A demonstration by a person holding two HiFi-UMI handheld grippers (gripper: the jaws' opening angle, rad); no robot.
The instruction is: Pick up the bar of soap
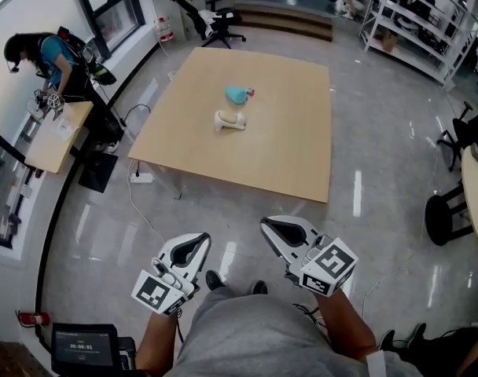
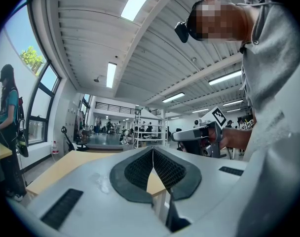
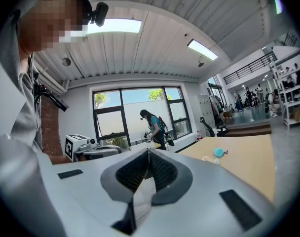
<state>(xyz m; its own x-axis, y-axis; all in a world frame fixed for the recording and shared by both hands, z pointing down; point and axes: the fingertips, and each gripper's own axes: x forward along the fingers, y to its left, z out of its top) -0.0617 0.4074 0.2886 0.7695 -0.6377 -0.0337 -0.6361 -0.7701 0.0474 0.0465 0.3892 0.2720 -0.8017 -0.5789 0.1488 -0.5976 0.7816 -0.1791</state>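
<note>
Grey shirt (image 1: 247, 332) in the foreground, we stand back from the work with the left tool (image 1: 196, 240) and right tool (image 1: 275, 228) held out side by side above the glossy floor (image 1: 365, 203), each with its jaws pressed together and nothing between them. Straight ahead, well apart from both, lies what we take for the soap (image 1: 229, 121). It is a cream bar near the middle of the square tan surface (image 1: 302, 148), its long axis running roughly across our line of approach. It sits between the lines of the two tools, so neither hand is plainly nearer. Either would likely have to reach forward over the near edge and open before closing across the bar's narrow width. A teal thing (image 1: 238, 94) rests just beyond the soap, near but apart. A chair (image 1: 211, 18) and shelves (image 1: 416, 22) stand at the far end of the room, and a person (image 1: 54, 61) works at a desk (image 1: 54, 136) by the windows (image 1: 113, 6) at left.
</note>
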